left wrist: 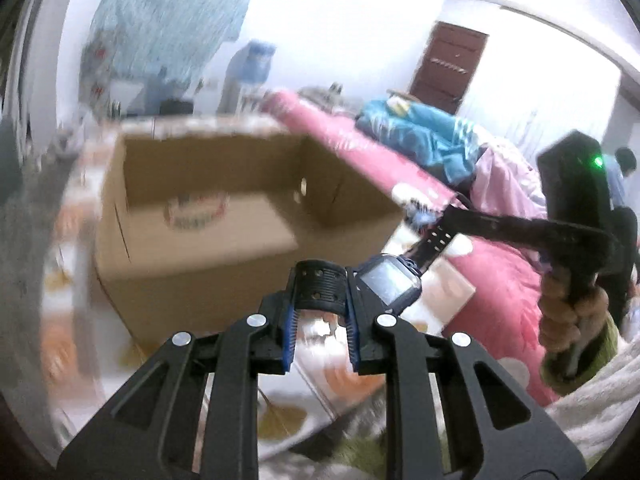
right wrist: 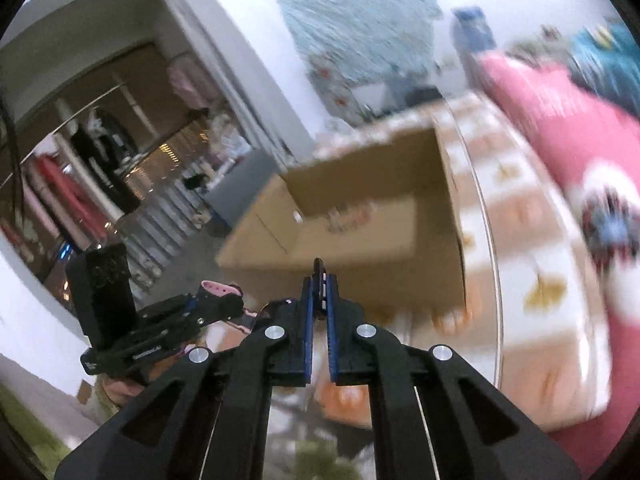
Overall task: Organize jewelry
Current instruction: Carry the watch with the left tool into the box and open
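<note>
A smartwatch [left wrist: 387,285] with a blue case and black straps hangs in the air between both grippers, in front of an open cardboard box [left wrist: 192,264]. My left gripper [left wrist: 322,292] is shut on one ribbed black strap, just left of the watch face. The other strap runs up to the right, where my right gripper [left wrist: 445,216] pinches its end. In the right wrist view my right gripper [right wrist: 320,280] is shut on that thin black strap end [right wrist: 319,267]. The left gripper [right wrist: 200,300] shows at the left of that view, with a pink-lined strap [right wrist: 222,290] in it.
The box [right wrist: 400,276] stands on a table [right wrist: 532,320] with a patterned cloth under glass. Pink bedding [left wrist: 500,280] and blue clothes [left wrist: 420,132] lie to the right. A hand [left wrist: 572,312] holds the right gripper's handle. A person [left wrist: 624,168] stands far right.
</note>
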A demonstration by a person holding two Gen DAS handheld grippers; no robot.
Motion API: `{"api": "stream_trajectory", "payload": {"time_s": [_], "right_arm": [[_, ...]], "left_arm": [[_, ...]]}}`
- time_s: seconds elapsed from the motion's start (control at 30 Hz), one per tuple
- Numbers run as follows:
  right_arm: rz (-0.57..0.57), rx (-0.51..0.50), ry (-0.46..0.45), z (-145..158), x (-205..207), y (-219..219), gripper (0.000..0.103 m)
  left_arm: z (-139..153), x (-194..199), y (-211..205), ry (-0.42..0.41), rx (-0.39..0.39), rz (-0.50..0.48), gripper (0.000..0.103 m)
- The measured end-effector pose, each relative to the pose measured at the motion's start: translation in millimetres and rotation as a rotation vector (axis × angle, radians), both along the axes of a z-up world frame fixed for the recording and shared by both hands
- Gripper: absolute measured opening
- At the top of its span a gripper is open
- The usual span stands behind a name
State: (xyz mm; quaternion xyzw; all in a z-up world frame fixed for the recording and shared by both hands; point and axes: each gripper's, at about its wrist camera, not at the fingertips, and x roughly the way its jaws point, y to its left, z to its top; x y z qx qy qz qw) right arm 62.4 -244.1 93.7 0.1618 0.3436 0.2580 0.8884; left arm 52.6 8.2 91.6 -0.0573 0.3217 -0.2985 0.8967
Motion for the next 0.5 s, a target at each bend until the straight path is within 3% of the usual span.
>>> {"api": "stream_trajectory", "payload": {"time_s": [0.1,0.2,0.3,0.37,0.5], "right_arm": [[0.05,0.0,-0.021,21,39,7,0.006],[0.079,-0.03,0.008,27,88,14,0.006],[0.094,-0.09,0.087,19,143,25,0.006],[0.095,-0.151,0.161,8,180,34,0.006],[0.074,-0.304,0.263,-20,232,51,0.006]], "left_arm": [[23,32,3,-0.001,0.042,0.001,0.019],[25,86,0,0.096,0.083,-0.001,0.019],[8,145,0,0.282,0.088,-0.006,0.019],[-11,178,-10,0.387,0.138,-0.003,0.019],[-47,217,-29,0.517,0.225,-0.005,0.019]]}}
